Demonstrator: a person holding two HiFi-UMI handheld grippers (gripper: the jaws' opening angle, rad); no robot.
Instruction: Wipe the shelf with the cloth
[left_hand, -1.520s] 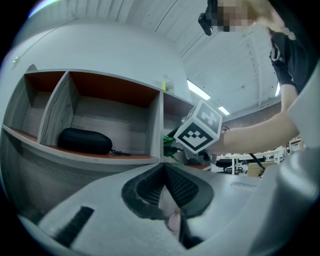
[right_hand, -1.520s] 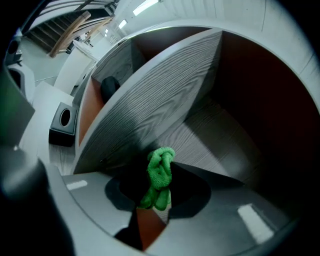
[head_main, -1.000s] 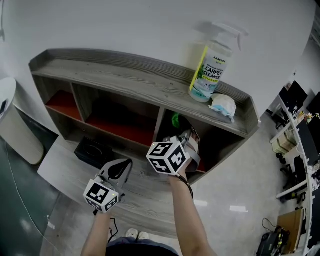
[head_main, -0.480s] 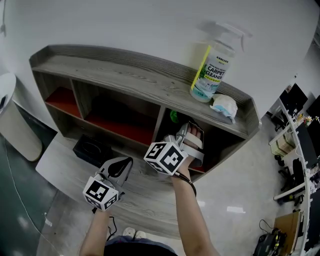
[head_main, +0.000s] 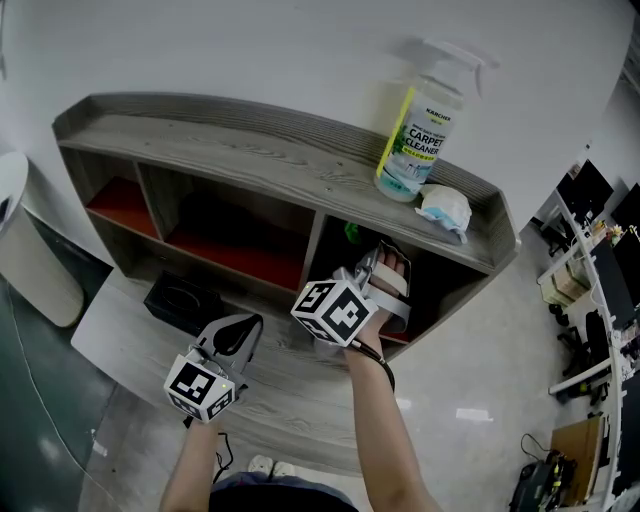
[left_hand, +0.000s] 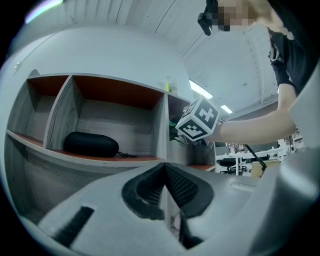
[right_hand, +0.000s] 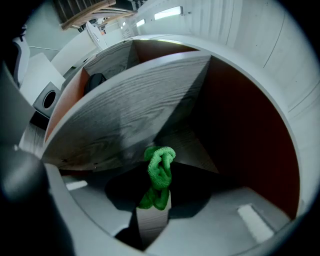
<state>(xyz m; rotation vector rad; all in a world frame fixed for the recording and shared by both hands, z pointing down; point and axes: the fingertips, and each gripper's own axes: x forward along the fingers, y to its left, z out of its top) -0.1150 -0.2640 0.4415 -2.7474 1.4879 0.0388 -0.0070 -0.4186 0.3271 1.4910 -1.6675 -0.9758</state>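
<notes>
Head view: left gripper (head_main: 236, 342) is held low in front of the shelf (head_main: 250, 160), its fingers pressed together with nothing between them. Right gripper (head_main: 372, 270) is pushed into the right-hand compartment. The green cloth (right_hand: 160, 172) is pinched, bunched up, between its closed fingers inside that compartment. A black case (left_hand: 91, 144) is seen further left on the shelf. On the top board a spray bottle (head_main: 420, 130) is stood upright, with a crumpled white wipe (head_main: 445, 212) just beside it.
</notes>
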